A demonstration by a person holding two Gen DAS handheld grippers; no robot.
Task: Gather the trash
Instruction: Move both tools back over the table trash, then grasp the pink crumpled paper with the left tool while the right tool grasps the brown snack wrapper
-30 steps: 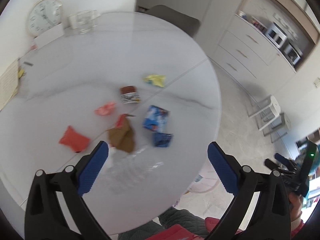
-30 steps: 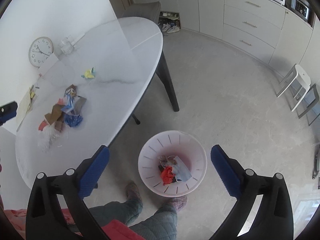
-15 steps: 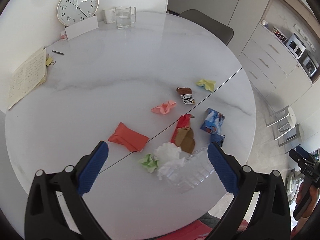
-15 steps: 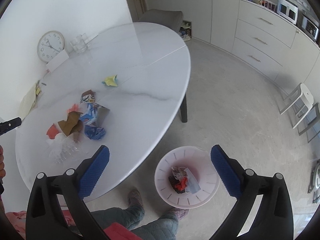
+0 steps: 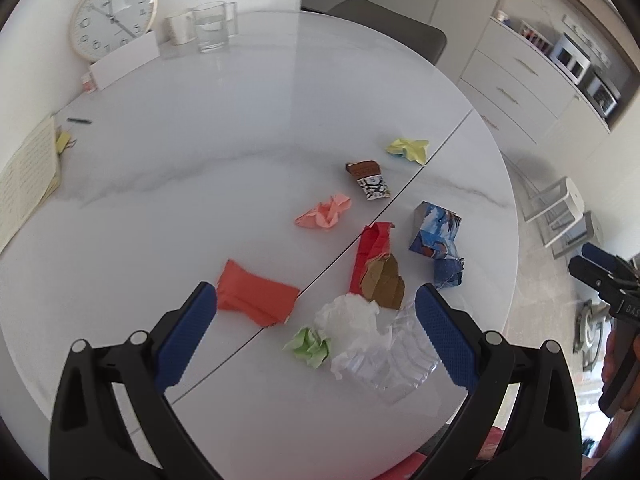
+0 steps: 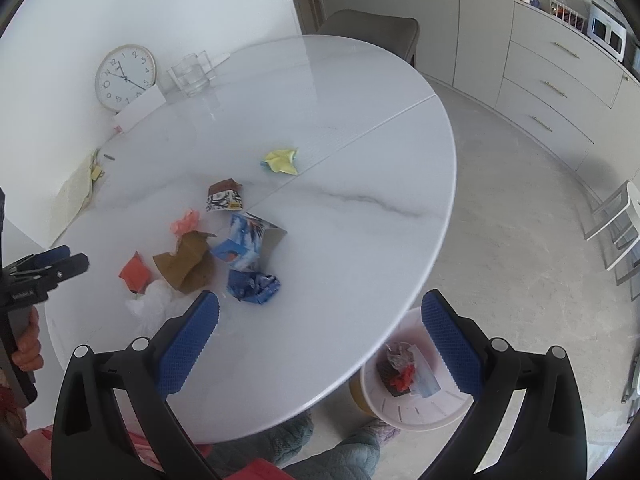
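Trash lies scattered on the white round table (image 5: 200, 80): a red packet (image 5: 256, 298), a green paper ball (image 5: 310, 346), white tissue (image 5: 352, 316), clear crumpled plastic (image 5: 396, 360), a brown bag (image 5: 384, 280), a blue carton (image 5: 436, 232), a pink wad (image 5: 326, 212) and a yellow wad (image 5: 408, 148). My left gripper (image 5: 316, 340) hovers open above the green ball and tissue, holding nothing. My right gripper (image 6: 320, 344) is open and empty over the table's near edge (image 6: 320, 360). The pink bin (image 6: 416, 408) with some trash stands on the floor below it.
A clock (image 5: 112, 20), glasses (image 5: 210, 26), a white card and a notebook (image 5: 24, 184) sit at the table's far side. A grey chair (image 6: 372, 32) stands behind the table, cabinets (image 6: 560, 80) and a white stool (image 6: 616, 232) to the right. A person's legs show below.
Both grippers have swung from the bin side toward the table. The left view now looks down closer on the trash pile; the right view has shifted from the bin to the tabletop.
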